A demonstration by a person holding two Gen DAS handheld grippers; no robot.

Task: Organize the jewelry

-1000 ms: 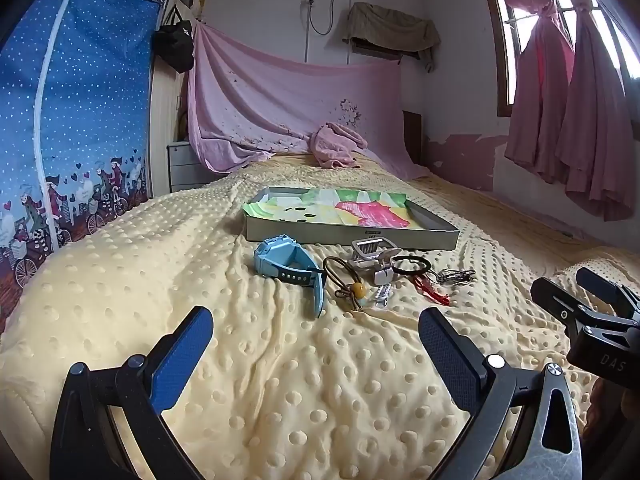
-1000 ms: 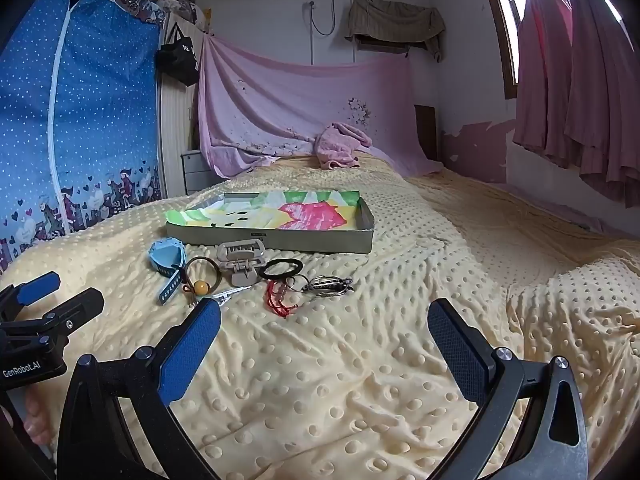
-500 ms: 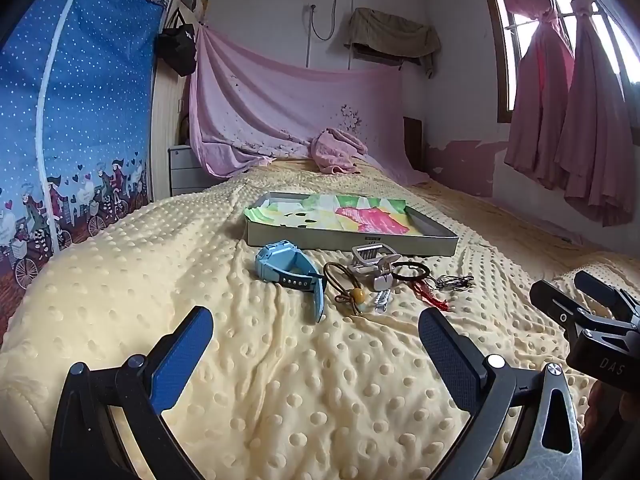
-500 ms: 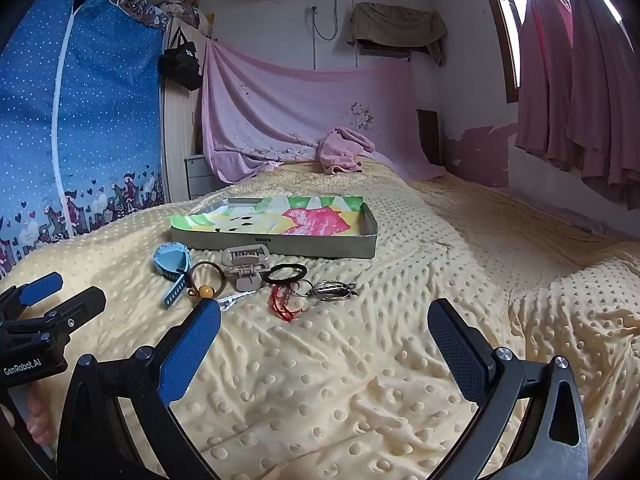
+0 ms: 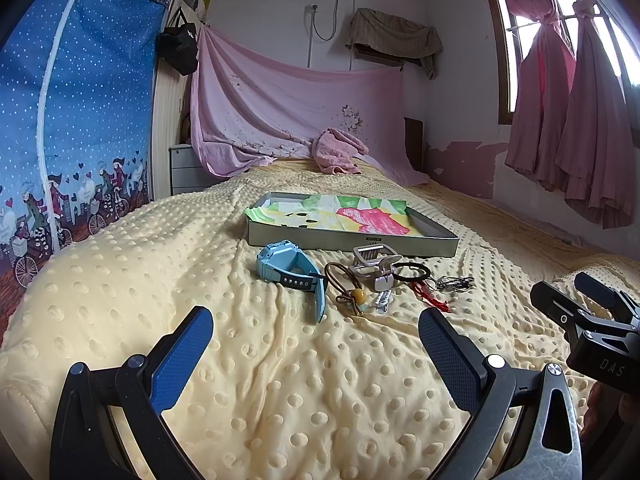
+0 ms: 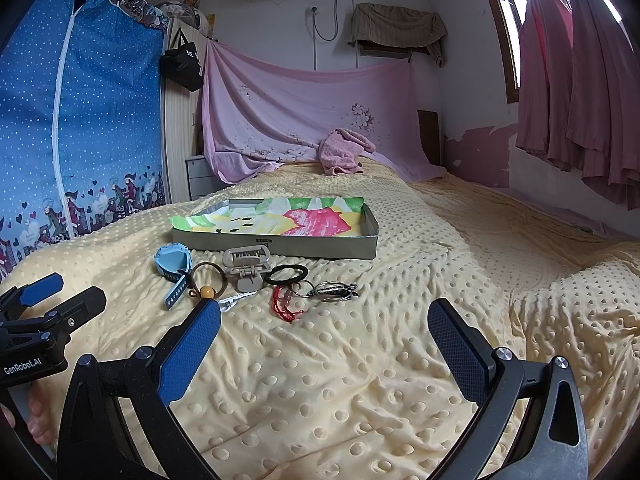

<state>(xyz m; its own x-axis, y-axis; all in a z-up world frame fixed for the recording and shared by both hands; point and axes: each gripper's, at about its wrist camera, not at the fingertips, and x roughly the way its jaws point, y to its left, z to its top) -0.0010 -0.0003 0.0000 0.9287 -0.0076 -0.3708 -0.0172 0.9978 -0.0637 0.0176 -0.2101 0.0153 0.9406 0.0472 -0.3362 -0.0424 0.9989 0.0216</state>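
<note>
A shallow grey box [image 5: 348, 240] [image 6: 276, 245] lined with colourful paper lies on the yellow dotted blanket. In front of it lie a blue watch [image 5: 290, 270] [image 6: 173, 265], a beige hair claw [image 5: 374, 262] [image 6: 246, 266], a brown hair tie with an amber bead [image 5: 346, 284] [image 6: 206, 280], a black hair tie [image 5: 412, 271] [image 6: 286, 274], a red cord [image 5: 430, 298] [image 6: 284, 306] and a silver chain [image 5: 454, 282] [image 6: 334, 290]. My left gripper [image 5: 316, 346] is open and empty, short of the items. My right gripper [image 6: 324, 334] is open and empty, near the red cord.
A pink towel [image 5: 338, 152] lies at the bed's far end under a hanging pink sheet. A blue fabric wardrobe [image 5: 68, 120] stands on the left, pink curtains [image 5: 572, 120] on the right. The other gripper shows at each view's edge.
Both views have shifted slightly; the items and box sit a little lower and nearer in the frames. Both grippers stay open and nothing on the bed has moved.
</note>
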